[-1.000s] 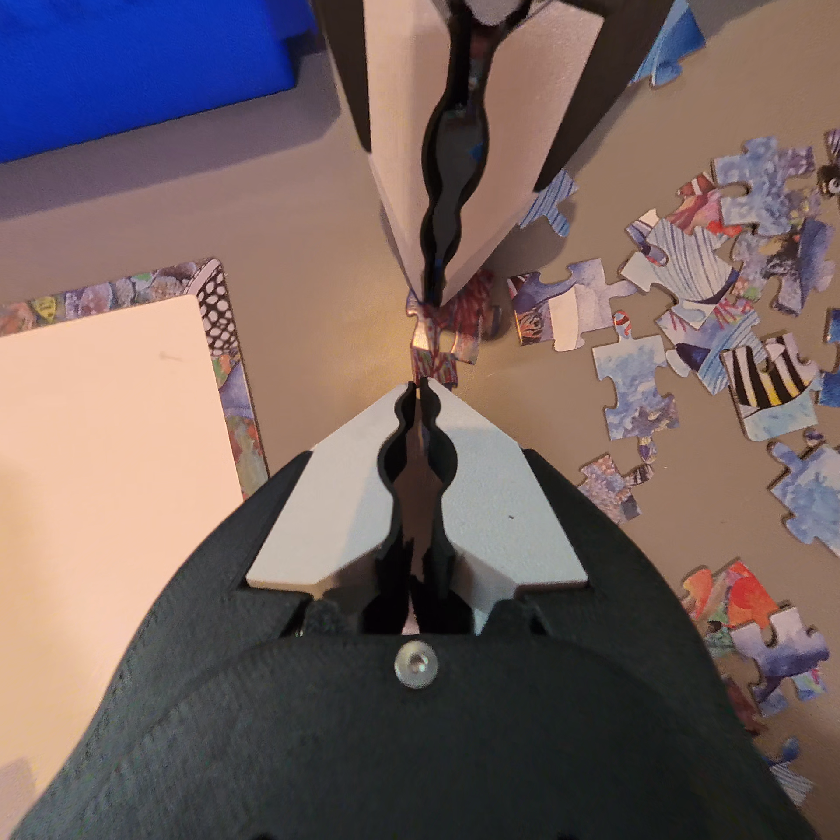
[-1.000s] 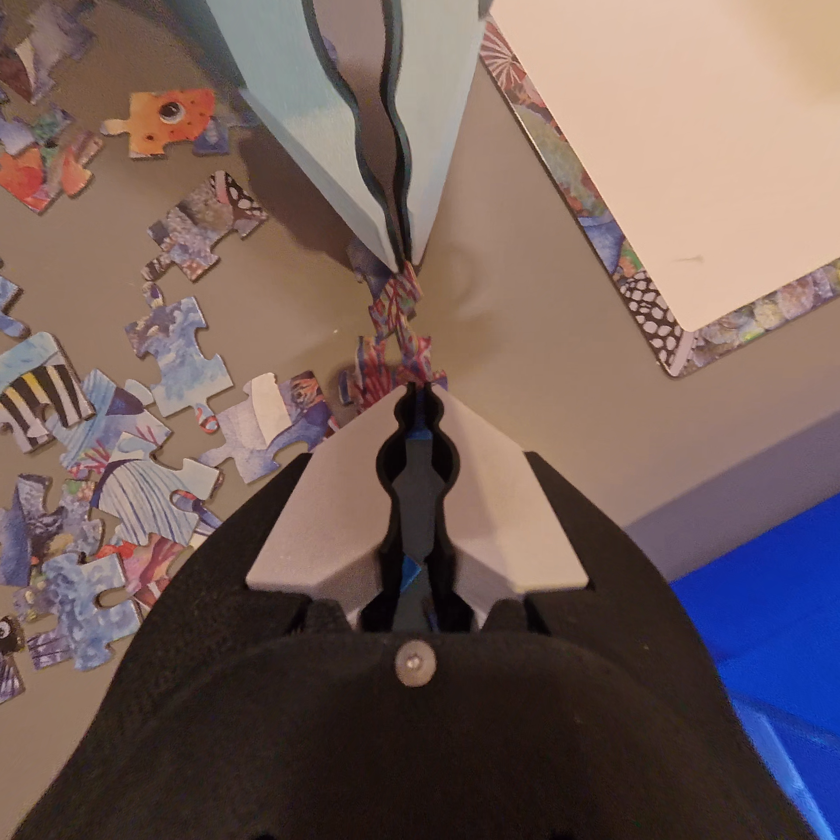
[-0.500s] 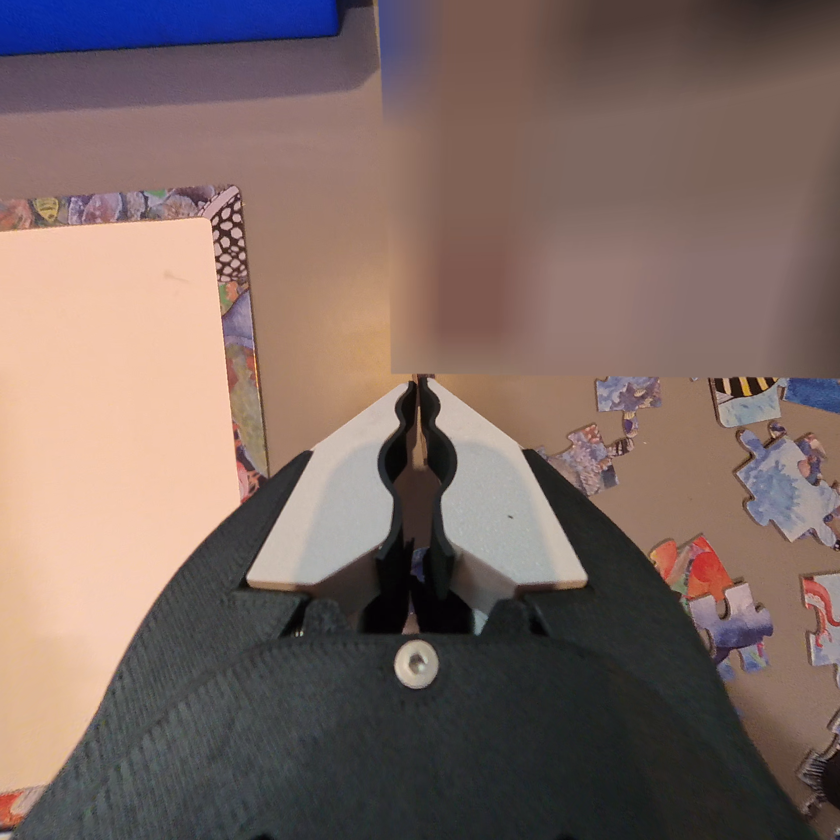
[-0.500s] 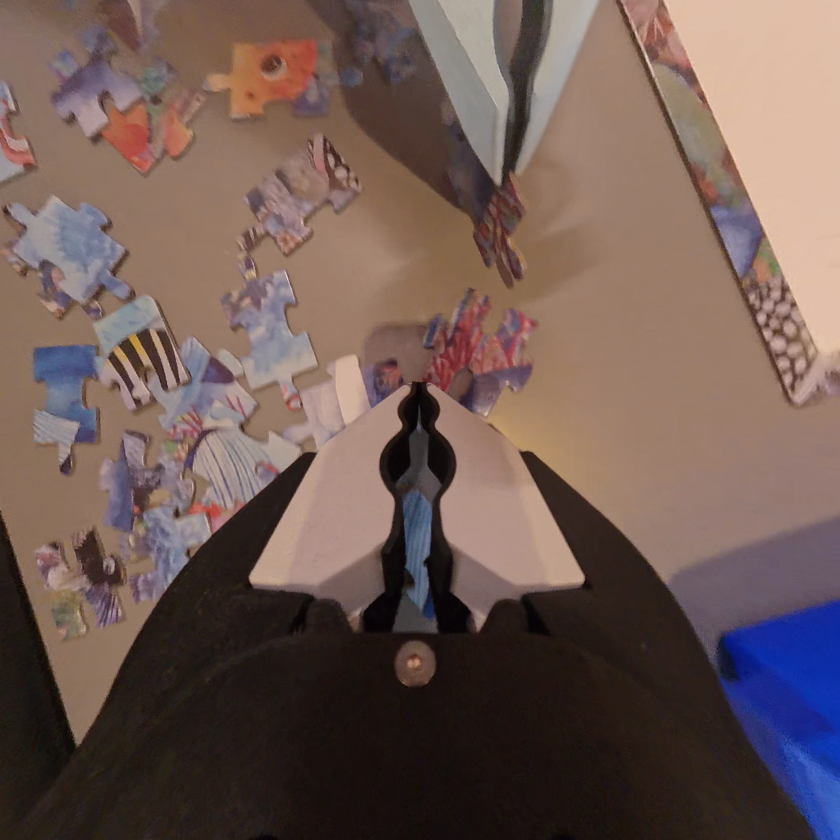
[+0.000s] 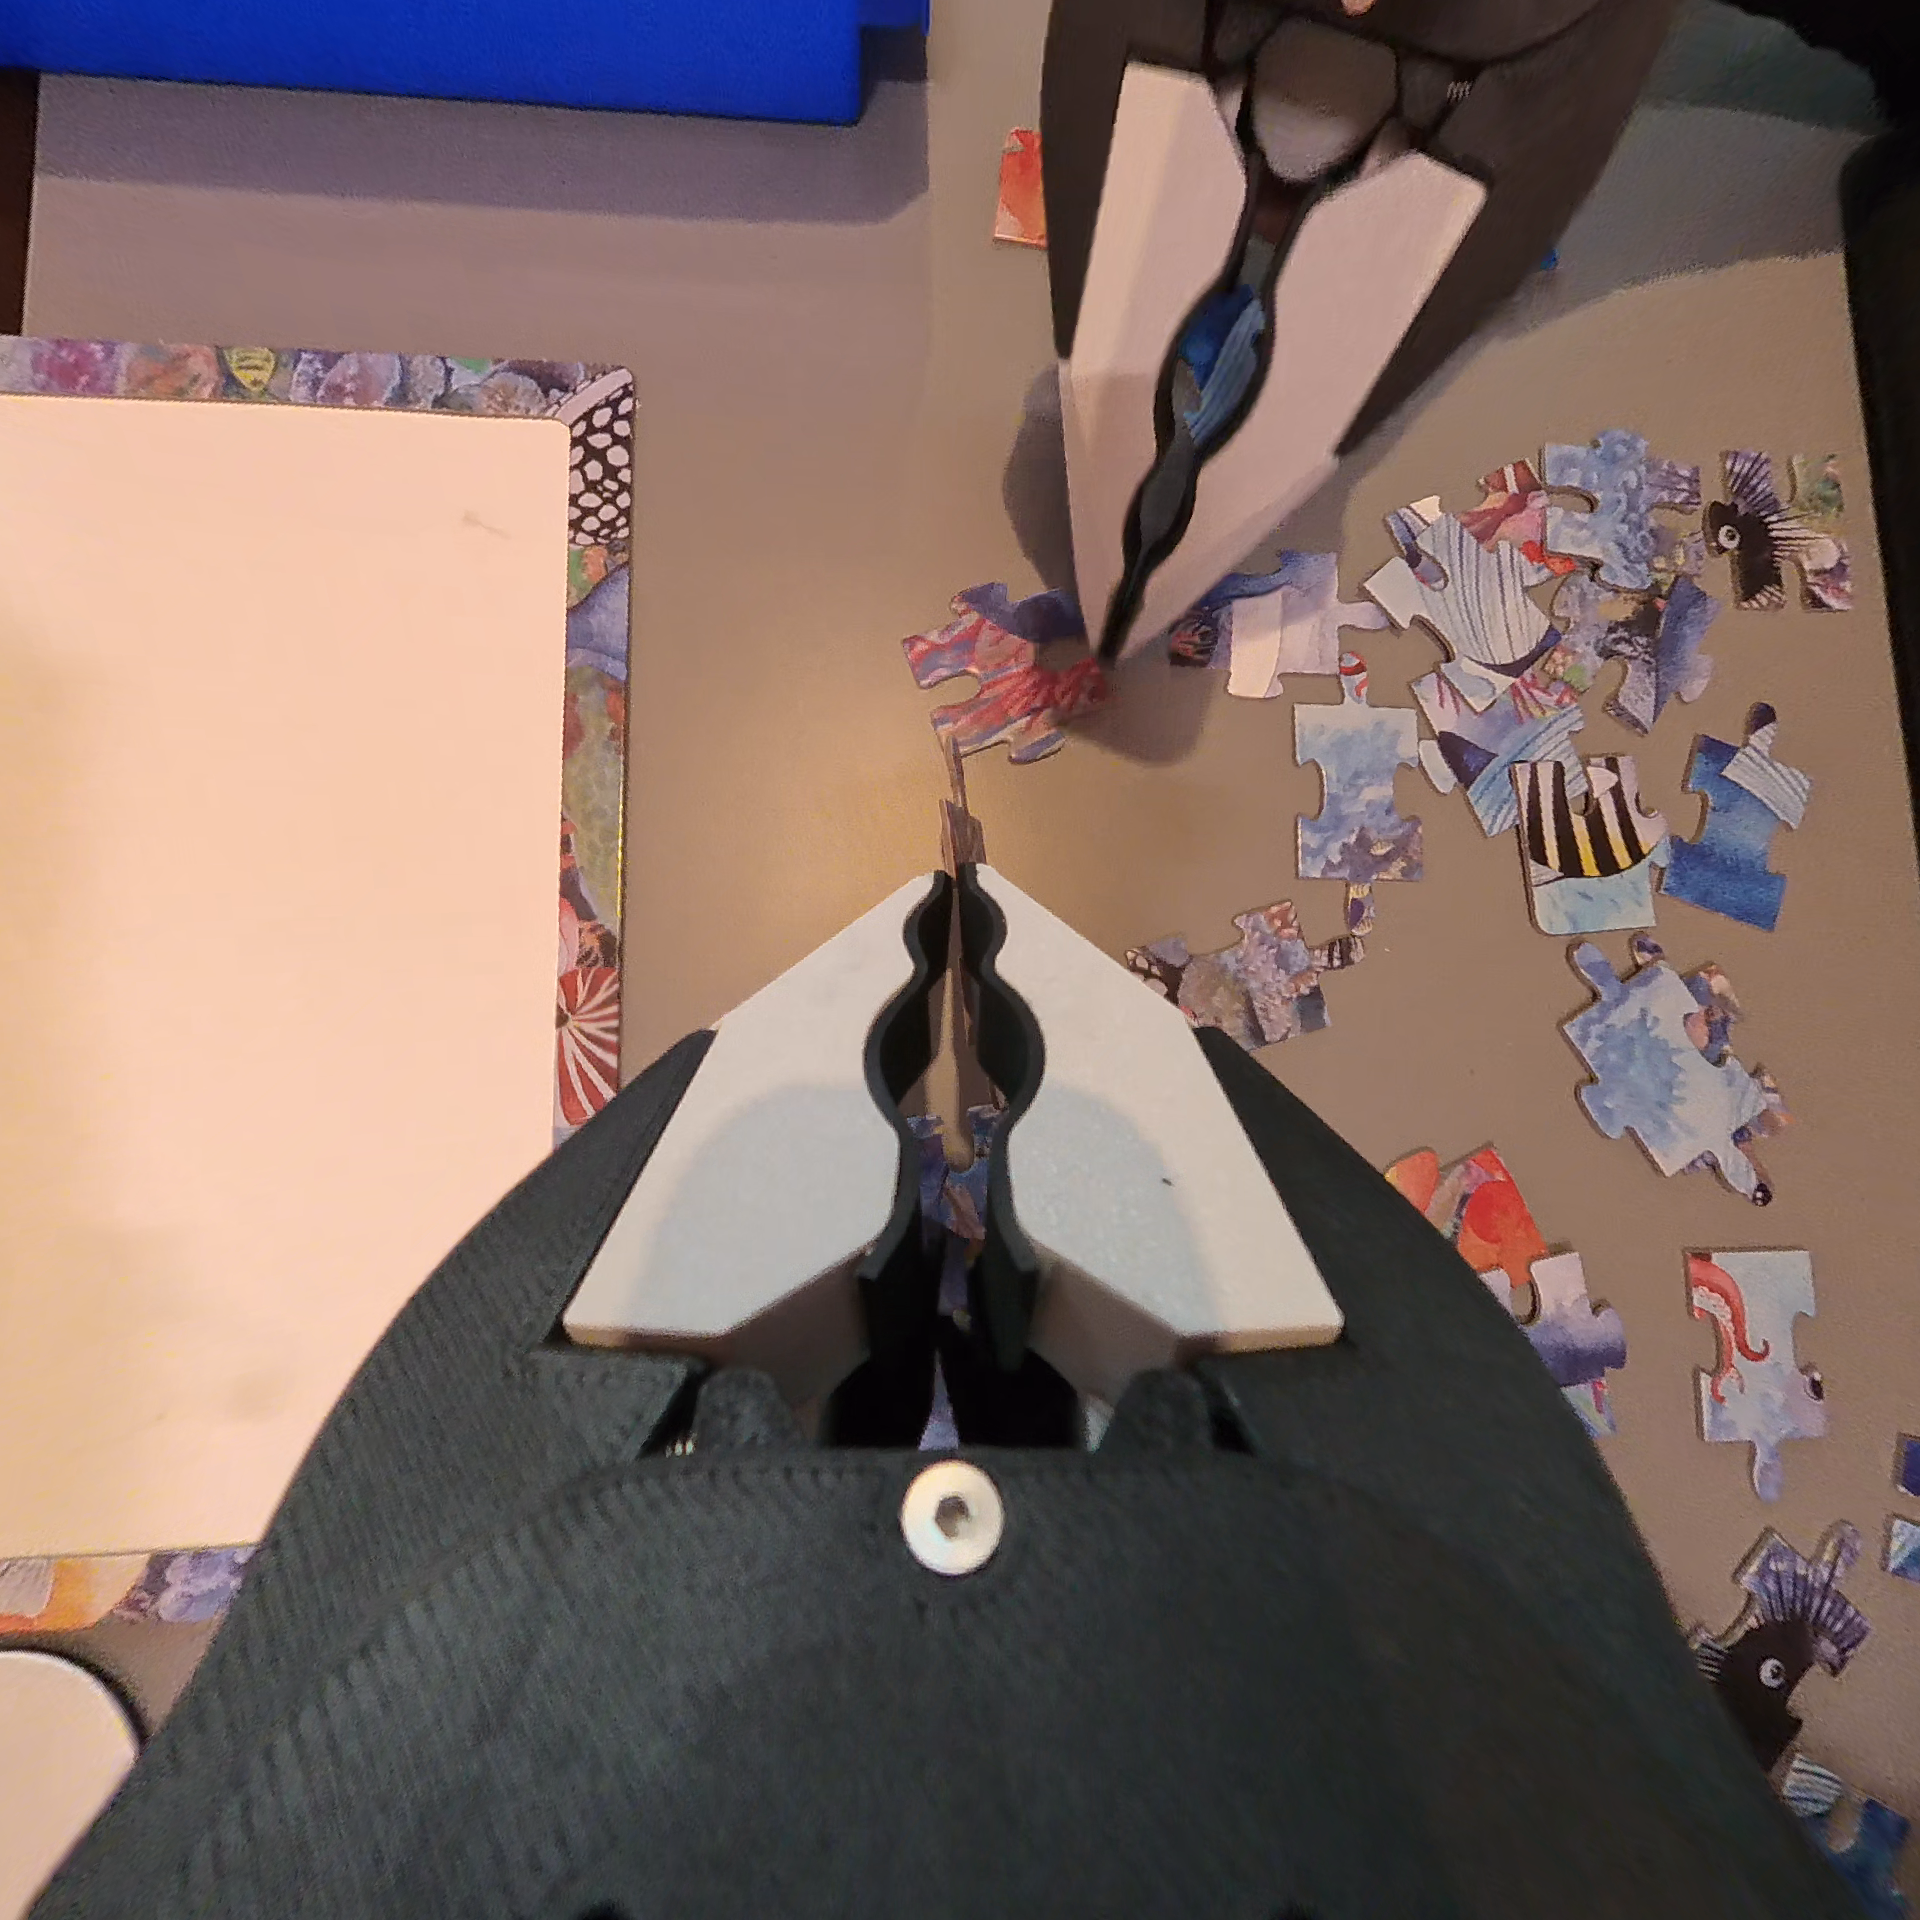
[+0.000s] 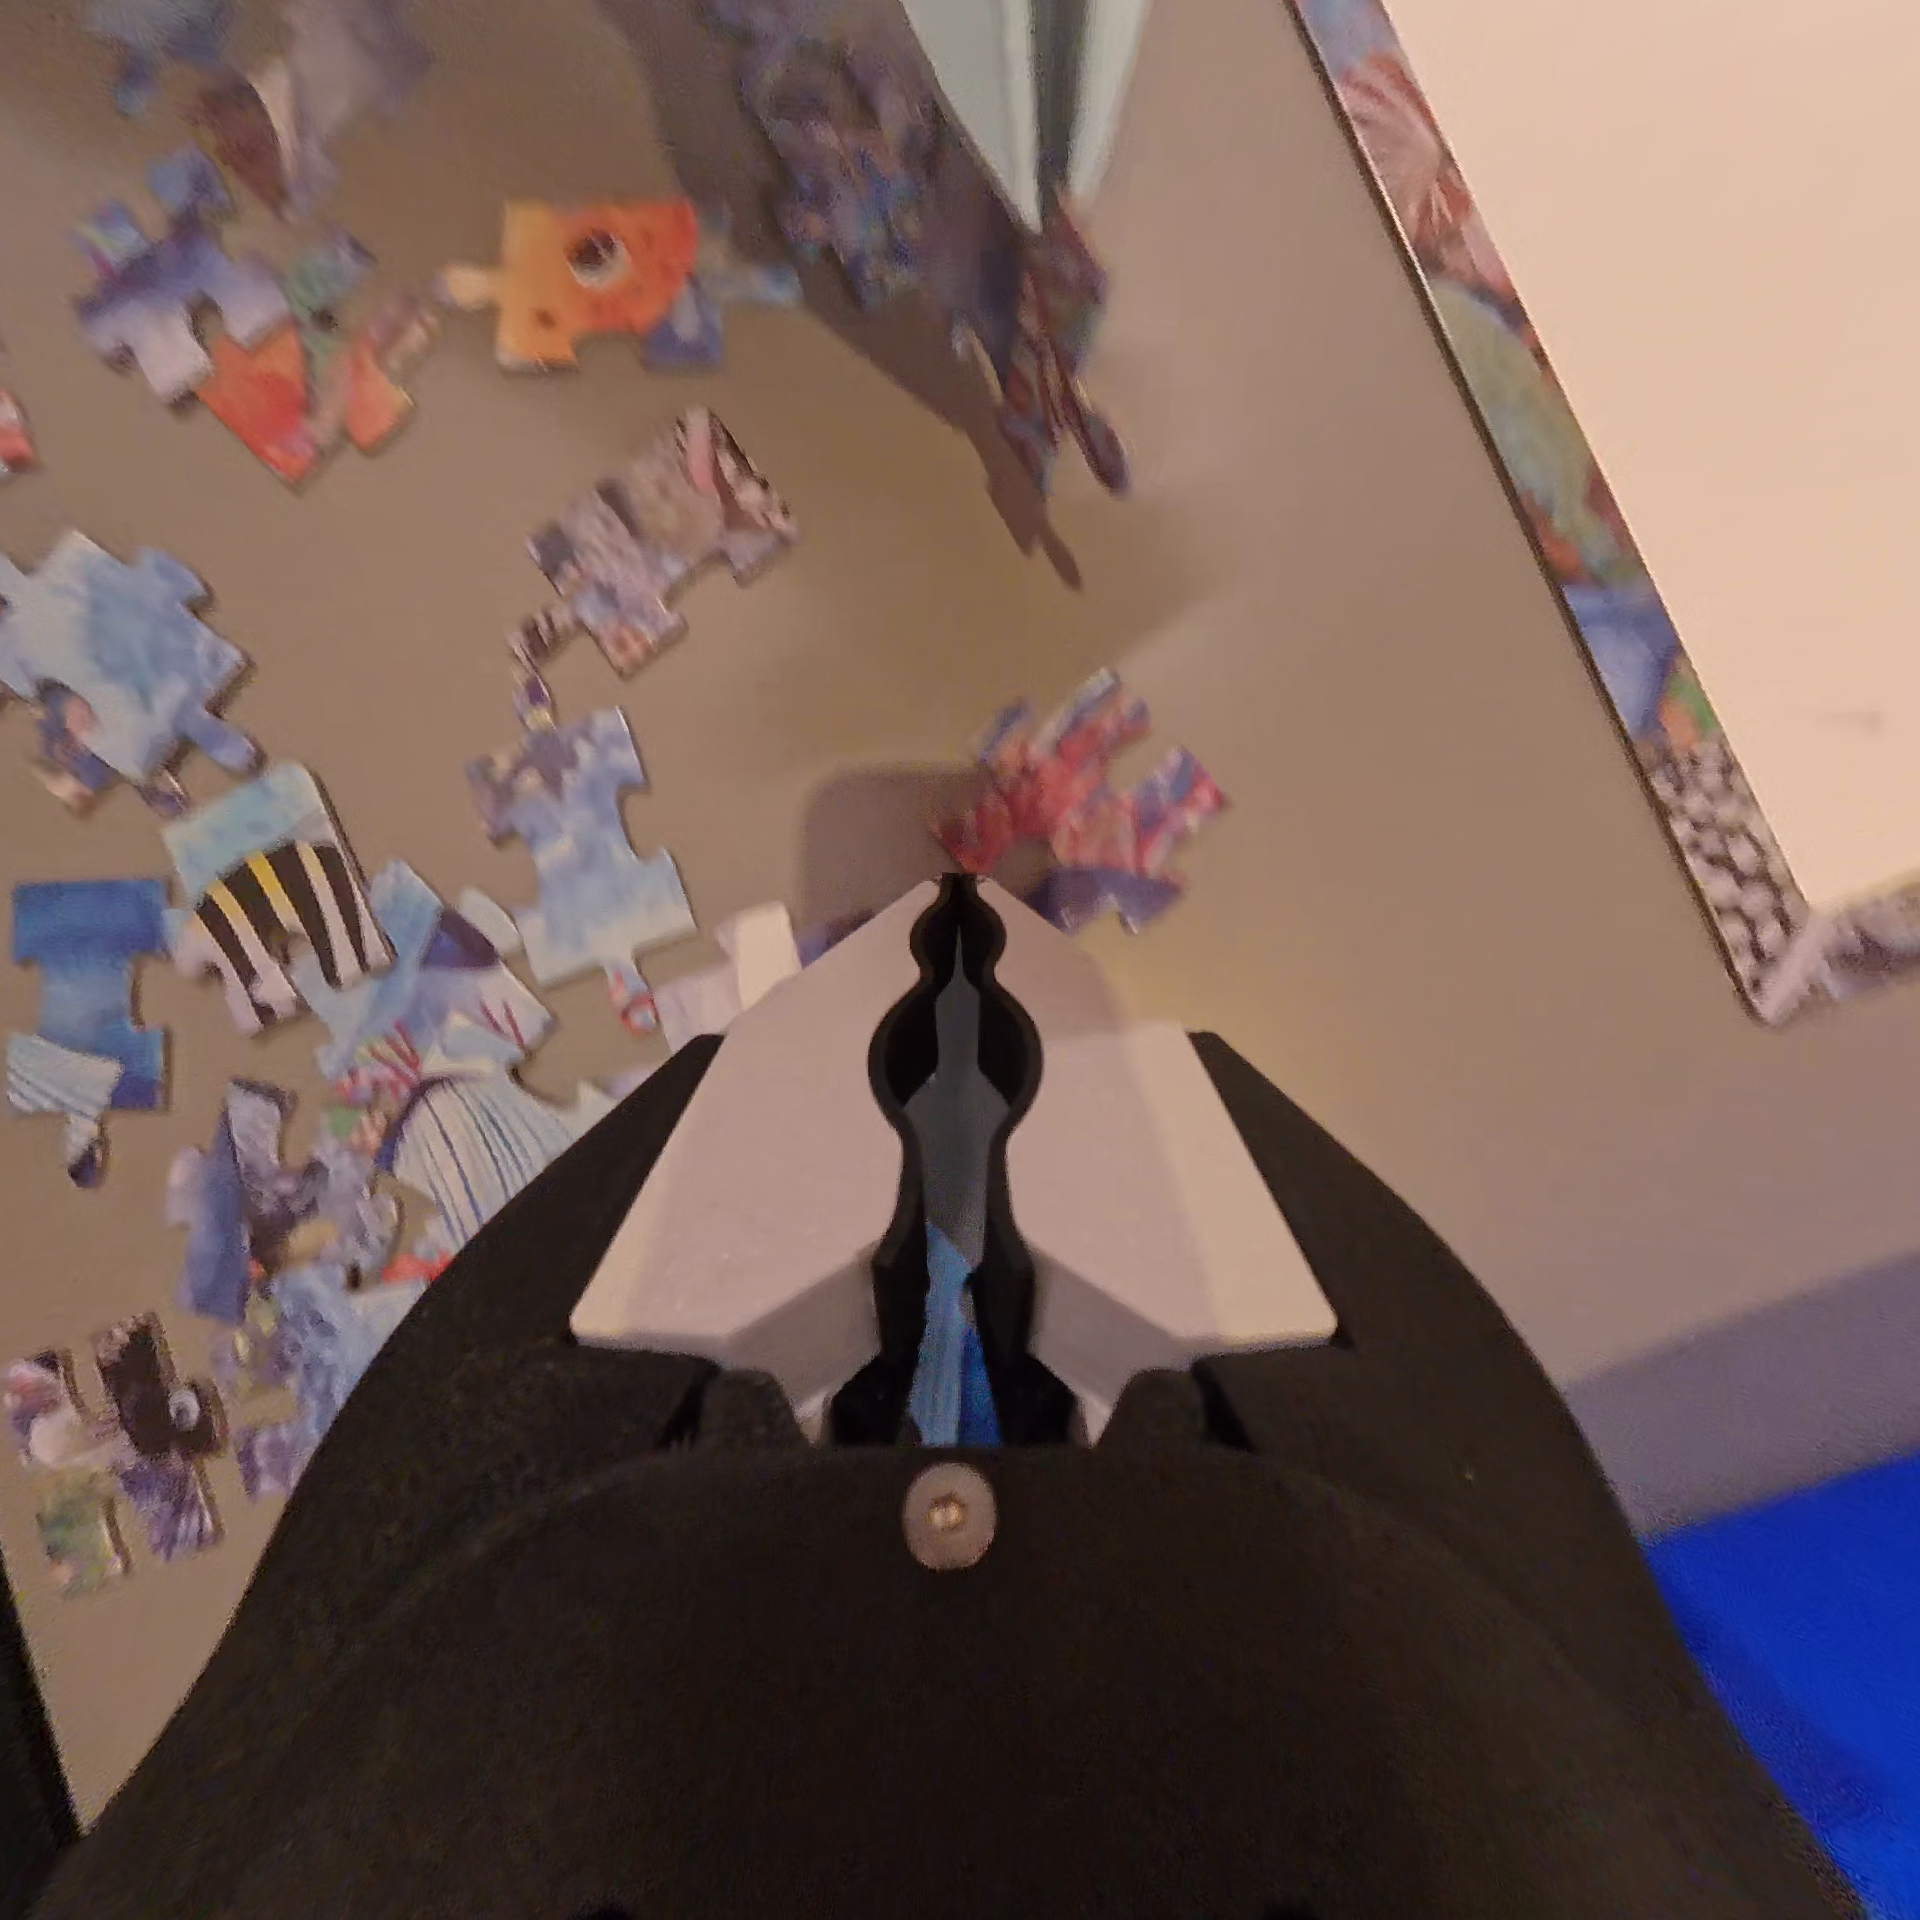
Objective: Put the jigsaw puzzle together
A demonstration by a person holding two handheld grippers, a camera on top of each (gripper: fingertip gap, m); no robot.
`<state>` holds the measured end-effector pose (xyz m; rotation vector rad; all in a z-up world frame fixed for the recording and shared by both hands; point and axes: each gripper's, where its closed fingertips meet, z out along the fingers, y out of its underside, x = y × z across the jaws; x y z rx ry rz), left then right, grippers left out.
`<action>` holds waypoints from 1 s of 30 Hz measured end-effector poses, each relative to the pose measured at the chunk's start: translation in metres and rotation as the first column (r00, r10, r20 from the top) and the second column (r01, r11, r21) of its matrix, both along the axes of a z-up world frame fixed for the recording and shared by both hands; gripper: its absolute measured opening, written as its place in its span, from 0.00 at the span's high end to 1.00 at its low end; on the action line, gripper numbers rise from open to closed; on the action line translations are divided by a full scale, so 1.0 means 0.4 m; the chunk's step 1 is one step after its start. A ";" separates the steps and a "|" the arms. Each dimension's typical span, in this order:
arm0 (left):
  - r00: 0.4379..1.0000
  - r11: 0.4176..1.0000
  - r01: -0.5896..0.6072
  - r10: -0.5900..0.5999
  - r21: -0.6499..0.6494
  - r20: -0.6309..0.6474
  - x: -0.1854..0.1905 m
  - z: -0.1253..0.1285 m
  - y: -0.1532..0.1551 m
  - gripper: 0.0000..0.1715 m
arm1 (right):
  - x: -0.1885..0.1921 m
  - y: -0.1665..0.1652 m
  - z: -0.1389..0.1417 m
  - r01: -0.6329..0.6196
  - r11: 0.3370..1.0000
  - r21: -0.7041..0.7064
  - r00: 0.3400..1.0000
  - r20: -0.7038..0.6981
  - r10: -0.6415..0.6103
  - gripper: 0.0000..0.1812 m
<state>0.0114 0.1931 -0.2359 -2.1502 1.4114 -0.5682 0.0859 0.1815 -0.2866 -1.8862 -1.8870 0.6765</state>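
My left gripper (image 5: pixel 958 878) is shut on a small puzzle piece (image 5: pixel 961 821), seen edge-on and sticking out past the fingertips above the table. In the right wrist view this gripper (image 6: pixel 1044 213) hangs at the top with its blue-red piece (image 6: pixel 1049 353) dangling. My right gripper (image 6: pixel 961 883) is shut, pinching the edge of a red coral piece (image 6: pixel 1091 800) low at the table. In the left wrist view the right gripper (image 5: pixel 1107 644) comes down from the top onto that coral piece (image 5: pixel 997 675). The puzzle frame (image 5: pixel 597 623) lies to the left, its middle blank.
Several loose pieces lie spread on the grey table to the right, among them a striped fish piece (image 5: pixel 1579 831) and an orange fish piece (image 6: pixel 592 281). A blue bin (image 5: pixel 416 52) stands beyond the frame (image 6: pixel 1621 644). A white round object (image 5: pixel 52 1745) sits at the bottom left. Left tips to right tips: about 9 centimeters.
A second ago the two held pieces met tip to tip. My left gripper has drawn back and up with its piece; the right gripper has gone down to the table with the coral piece.
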 end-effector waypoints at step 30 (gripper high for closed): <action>0.989 0.980 -0.040 0.066 -0.196 0.129 0.054 -0.026 -0.057 1.00 | -0.040 -0.007 0.006 -0.032 0.999 -0.030 0.996 -0.087 0.030 0.86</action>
